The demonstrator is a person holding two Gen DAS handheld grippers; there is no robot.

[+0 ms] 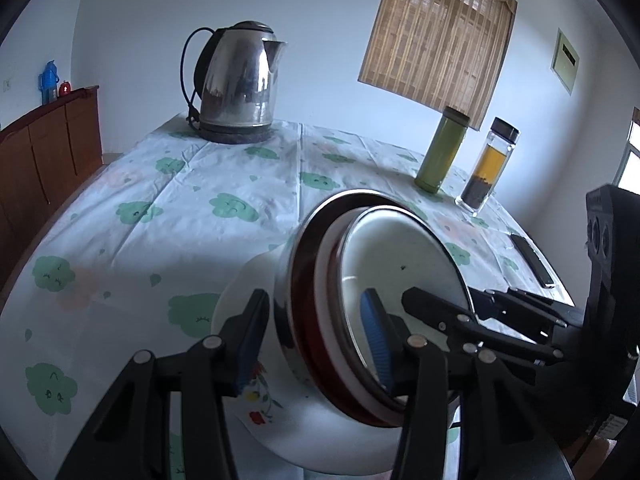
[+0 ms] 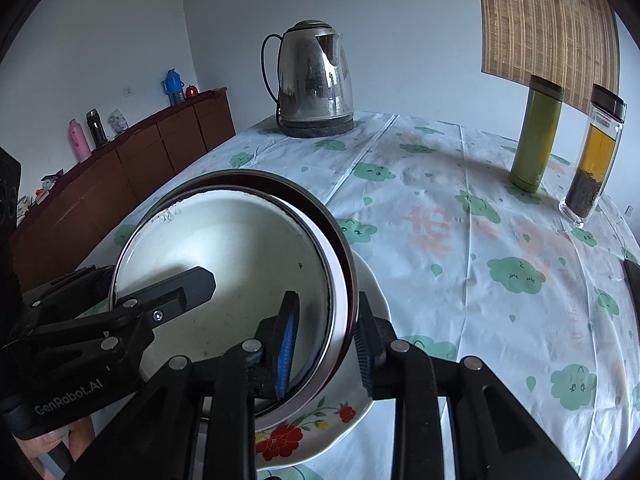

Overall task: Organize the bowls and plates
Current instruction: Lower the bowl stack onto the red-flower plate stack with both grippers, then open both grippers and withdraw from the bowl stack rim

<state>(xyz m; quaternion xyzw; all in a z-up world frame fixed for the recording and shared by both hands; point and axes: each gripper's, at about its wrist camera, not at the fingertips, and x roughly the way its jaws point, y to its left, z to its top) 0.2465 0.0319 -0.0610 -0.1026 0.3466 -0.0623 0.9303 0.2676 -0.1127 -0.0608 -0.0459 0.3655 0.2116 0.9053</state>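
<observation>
A stack of bowls [image 2: 240, 248] sits tilted on a plate [image 2: 320, 432] at the desk's [image 2: 460, 280] near edge. Behind stands a kettle [image 2: 314, 80]; two bottles [image 2: 536, 136] stand far right.

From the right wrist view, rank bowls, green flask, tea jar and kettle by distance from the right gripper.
1. Bowls: between the right gripper's fingers.
2. Tea jar and green flask: upper right, side by side, too close to call.
3. Kettle: far edge, centre.
</observation>
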